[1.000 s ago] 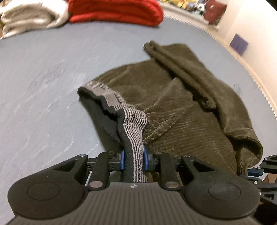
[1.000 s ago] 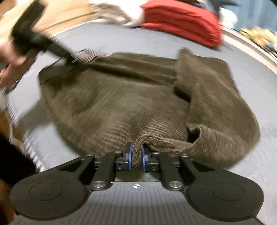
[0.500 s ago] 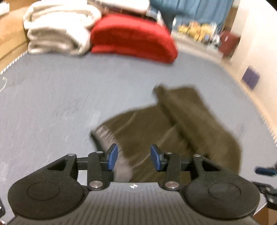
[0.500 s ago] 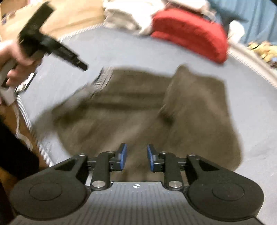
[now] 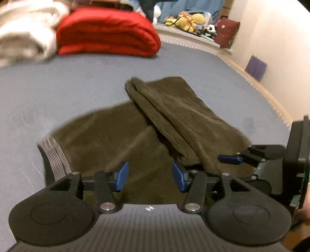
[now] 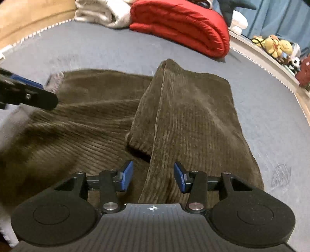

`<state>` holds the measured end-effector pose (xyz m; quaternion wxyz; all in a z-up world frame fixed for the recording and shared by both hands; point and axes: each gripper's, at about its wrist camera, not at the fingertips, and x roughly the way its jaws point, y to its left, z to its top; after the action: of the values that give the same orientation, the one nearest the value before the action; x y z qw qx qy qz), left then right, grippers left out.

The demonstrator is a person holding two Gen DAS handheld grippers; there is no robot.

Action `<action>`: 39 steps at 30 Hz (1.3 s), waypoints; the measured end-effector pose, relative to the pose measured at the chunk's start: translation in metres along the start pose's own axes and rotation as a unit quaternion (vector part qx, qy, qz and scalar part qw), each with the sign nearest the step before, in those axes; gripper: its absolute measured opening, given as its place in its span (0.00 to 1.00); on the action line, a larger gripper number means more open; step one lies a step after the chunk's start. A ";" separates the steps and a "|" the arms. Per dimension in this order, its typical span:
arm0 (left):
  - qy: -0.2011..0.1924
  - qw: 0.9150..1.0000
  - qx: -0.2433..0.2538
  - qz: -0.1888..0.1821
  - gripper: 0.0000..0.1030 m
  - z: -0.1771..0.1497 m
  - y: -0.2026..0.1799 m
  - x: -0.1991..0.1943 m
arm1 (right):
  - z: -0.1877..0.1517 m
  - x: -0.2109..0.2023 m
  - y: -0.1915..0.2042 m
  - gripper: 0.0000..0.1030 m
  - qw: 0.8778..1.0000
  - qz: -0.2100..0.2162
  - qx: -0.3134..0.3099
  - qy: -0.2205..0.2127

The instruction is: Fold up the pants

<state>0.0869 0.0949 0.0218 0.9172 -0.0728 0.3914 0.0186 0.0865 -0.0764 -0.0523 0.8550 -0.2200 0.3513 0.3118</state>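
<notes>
The olive-brown corduroy pants (image 5: 155, 124) (image 6: 174, 116) lie on the blue-grey mattress (image 5: 58, 93), partly folded, with the legs laid over the seat part. Their striped grey waistband (image 5: 56, 155) (image 6: 55, 81) rests at the left end. My left gripper (image 5: 150, 175) hovers above the near edge of the pants, its jaws opening and nothing between the blue pads. My right gripper (image 6: 153, 176) also hangs over the near edge, jaws opening, with no cloth pinched. The right gripper's fingers (image 5: 230, 159) show at the right of the left wrist view; the left gripper's fingers (image 6: 27, 91) show near the waistband.
A folded red blanket (image 5: 108, 31) (image 6: 180, 25) and a whitish blanket (image 5: 25, 34) (image 6: 102, 11) lie at the far end of the mattress. Stuffed toys (image 5: 186, 19) (image 6: 277, 46) sit on a ledge behind. The mattress edge (image 5: 271, 100) runs along the right, by a wall.
Both grippers were shut on the pants a second ago, left on the waistband, right on a fold. Both have let go, opened and drawn back; the pants now lie flat.
</notes>
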 end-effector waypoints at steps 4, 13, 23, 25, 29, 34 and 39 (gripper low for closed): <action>0.004 1.000 -0.004 0.000 0.55 0.006 0.001 0.013 | 0.001 0.021 0.002 0.49 1.000 -0.004 -0.011 0.006; 0.004 1.000 -0.012 -0.004 0.55 -0.004 0.016 0.004 | -0.005 0.026 -0.001 0.18 0.999 -0.024 -0.036 0.014; 0.005 1.000 -0.018 -0.006 0.55 -0.014 0.019 -0.007 | -0.042 -0.047 -0.059 0.06 0.999 -0.023 -0.032 -0.031; 0.009 1.000 -0.015 -0.007 0.55 -0.017 0.019 -0.007 | -0.057 -0.066 -0.079 0.06 0.999 -0.023 -0.033 -0.024; 0.014 1.000 -0.016 -0.015 0.55 -0.019 0.018 -0.006 | -0.108 -0.101 -0.132 0.06 1.000 -0.021 -0.007 0.018; 0.018 0.999 -0.020 -0.029 0.56 -0.014 0.009 -0.006 | -0.184 -0.118 -0.178 0.01 0.994 -0.006 0.038 0.099; 0.022 0.999 -0.011 -0.033 0.58 -0.012 -0.010 0.001 | -0.197 -0.140 -0.199 0.04 0.993 -0.034 0.103 0.038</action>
<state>0.0799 0.0831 0.0144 0.9076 -0.0965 0.4085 -0.0093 0.0536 -0.3876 -0.0473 0.8693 -0.1545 0.4060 0.2359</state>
